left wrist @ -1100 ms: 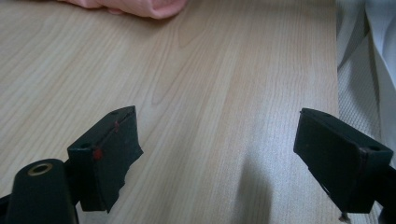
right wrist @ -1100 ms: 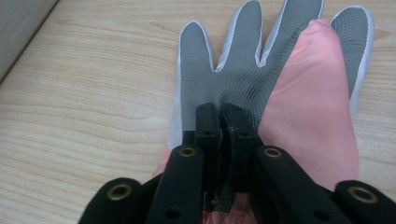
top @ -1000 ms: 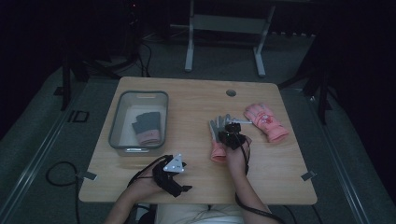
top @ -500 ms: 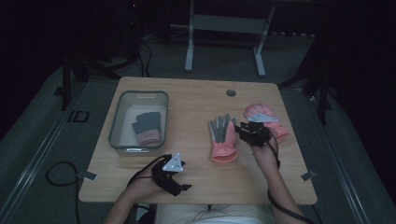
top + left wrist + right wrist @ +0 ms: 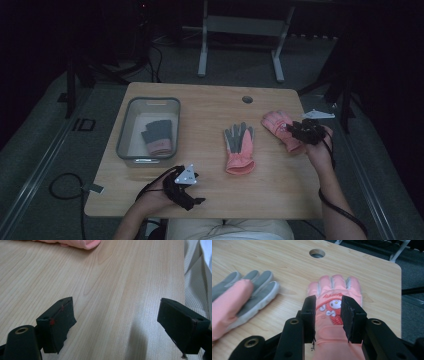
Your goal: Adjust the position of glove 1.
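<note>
A pink glove with a cartoon patch [image 5: 276, 124] [image 5: 334, 287] lies back up at the table's right. My right gripper [image 5: 301, 132] [image 5: 328, 303] sits low over its wrist end, jaws a narrow gap apart with the patch showing between them. A second glove [image 5: 239, 149] [image 5: 242, 295], pink with grey palm and fingers, lies in the middle of the table. My left gripper [image 5: 190, 192] [image 5: 116, 315] rests near the front edge, jaws wide open over bare wood. The cuff of the middle glove [image 5: 80, 242] shows at the top of the left gripper view.
A grey bin [image 5: 125, 135] stands at the table's left with a dark glove with a pink cuff [image 5: 157, 135] inside. A round cable hole [image 5: 247, 99] [image 5: 317, 252] lies near the far edge. The table's right edge is close beside the right hand.
My right gripper left the middle glove and moved right to the cartoon-patch glove. The middle glove now lies flat. The left gripper stayed put.
</note>
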Available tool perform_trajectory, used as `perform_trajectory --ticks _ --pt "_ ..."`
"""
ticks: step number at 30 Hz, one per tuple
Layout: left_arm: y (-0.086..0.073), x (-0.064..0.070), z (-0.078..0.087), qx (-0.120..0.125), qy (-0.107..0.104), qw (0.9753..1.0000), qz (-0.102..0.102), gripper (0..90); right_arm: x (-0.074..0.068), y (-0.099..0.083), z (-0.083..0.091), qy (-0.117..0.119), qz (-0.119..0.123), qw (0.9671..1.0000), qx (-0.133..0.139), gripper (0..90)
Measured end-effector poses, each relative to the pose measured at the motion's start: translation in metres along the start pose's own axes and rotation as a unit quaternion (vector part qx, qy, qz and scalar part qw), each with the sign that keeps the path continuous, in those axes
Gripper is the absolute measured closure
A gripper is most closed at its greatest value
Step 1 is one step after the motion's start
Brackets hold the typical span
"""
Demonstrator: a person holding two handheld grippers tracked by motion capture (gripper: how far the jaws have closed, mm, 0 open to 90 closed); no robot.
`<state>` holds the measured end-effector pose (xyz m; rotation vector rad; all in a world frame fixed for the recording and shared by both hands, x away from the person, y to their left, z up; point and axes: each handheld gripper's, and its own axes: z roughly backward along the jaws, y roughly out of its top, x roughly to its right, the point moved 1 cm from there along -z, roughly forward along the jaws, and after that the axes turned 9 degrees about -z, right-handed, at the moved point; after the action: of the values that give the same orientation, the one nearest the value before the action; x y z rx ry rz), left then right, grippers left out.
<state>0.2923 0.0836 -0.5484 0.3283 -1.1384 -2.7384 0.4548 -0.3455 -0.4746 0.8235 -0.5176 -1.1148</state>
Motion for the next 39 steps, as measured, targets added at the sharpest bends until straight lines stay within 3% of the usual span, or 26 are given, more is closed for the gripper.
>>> perform_trajectory --ticks 7,14,17,20,25,28,32,35,39 --pt "-0.001 0.001 0.001 0.001 0.002 1.0000 -0.002 13.8 0.008 0.009 -0.018 0.006 0.011 0.9998 -0.013 60.0" --pt "-0.002 0.002 0.002 0.003 0.004 1.0000 0.006 13.8 0.021 0.011 -0.047 -0.002 0.023 0.9980 -0.058 53.8" --pt "-0.002 0.003 0.002 0.003 0.006 1.0000 0.007 13.8 0.026 0.007 -0.054 -0.002 0.019 0.9969 -0.077 49.7" --pt "-0.002 0.004 0.002 0.000 0.005 1.0000 0.004 13.8 0.029 -0.001 -0.063 -0.014 0.032 0.9946 -0.098 48.9" --pt "-0.003 0.003 0.003 0.002 0.007 0.9999 0.011 13.8 0.030 -0.011 -0.072 -0.006 0.027 0.9939 -0.107 58.2" --pt "-0.003 0.003 0.003 0.003 0.006 0.9999 0.009 13.8 0.032 -0.013 -0.073 0.003 0.007 0.9944 -0.105 67.1" --pt "-0.004 0.004 0.001 -0.003 0.001 1.0000 0.006 13.8 0.028 -0.013 -0.070 -0.017 0.000 0.9954 -0.095 83.8" --pt "-0.005 0.004 0.002 0.002 0.003 1.0000 0.006 13.8 0.029 -0.012 -0.063 -0.022 -0.045 0.9958 -0.077 86.4" --pt "-0.006 0.004 0.003 0.000 0.004 1.0000 0.005 13.8 0.026 -0.009 -0.049 -0.030 -0.058 0.9959 -0.063 86.7"
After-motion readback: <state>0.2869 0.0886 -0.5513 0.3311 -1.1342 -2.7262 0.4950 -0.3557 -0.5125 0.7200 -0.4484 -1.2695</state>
